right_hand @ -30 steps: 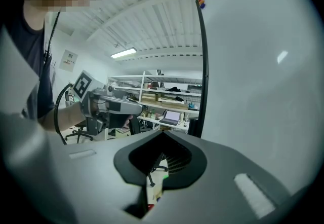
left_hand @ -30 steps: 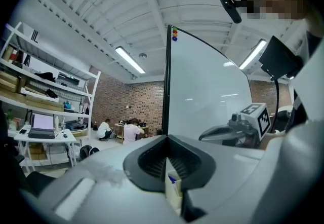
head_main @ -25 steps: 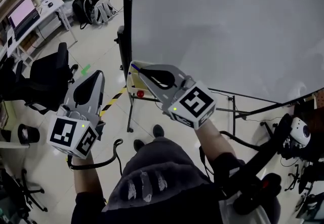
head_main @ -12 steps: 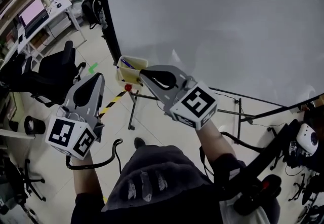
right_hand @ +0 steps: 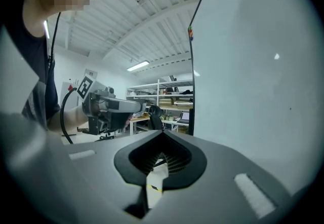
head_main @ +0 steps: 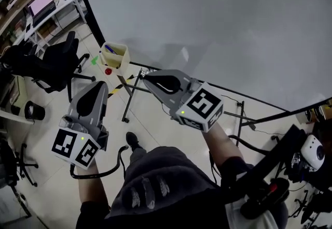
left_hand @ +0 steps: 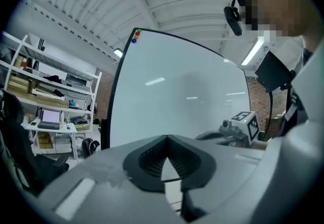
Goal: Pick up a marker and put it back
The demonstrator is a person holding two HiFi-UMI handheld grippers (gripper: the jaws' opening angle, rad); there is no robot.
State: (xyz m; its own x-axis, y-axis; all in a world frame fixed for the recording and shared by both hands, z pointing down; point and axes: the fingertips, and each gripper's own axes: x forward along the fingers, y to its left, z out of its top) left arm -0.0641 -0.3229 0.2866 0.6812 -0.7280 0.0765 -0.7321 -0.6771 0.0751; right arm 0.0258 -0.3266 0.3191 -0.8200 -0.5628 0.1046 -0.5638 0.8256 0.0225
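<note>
A beige marker cup [head_main: 115, 56] hangs at the lower left corner of the big whiteboard [head_main: 218, 20], with a blue marker [head_main: 110, 48] standing in it. My right gripper [head_main: 147, 75] is shut and empty, its tip a short way right of and below the cup. My left gripper [head_main: 98, 86] is also shut and empty, lower and to the left, pointing toward the cup. In the left gripper view the jaws [left_hand: 167, 137] meet in front of the whiteboard [left_hand: 177, 96]. The right gripper view shows shut jaws [right_hand: 163, 132] beside the board's edge.
A red magnet [head_main: 108, 71] sits just under the cup. The whiteboard's stand legs [head_main: 129, 99] cross the floor below my grippers. Black office chairs [head_main: 49, 62] and a desk with a laptop [head_main: 42, 2] stand at left. Dark equipment [head_main: 290, 160] is at lower right.
The right gripper's tip was at the cup a second ago; now the cup lies up and to the left of it, the marker still inside. The left gripper sits slightly lower.
</note>
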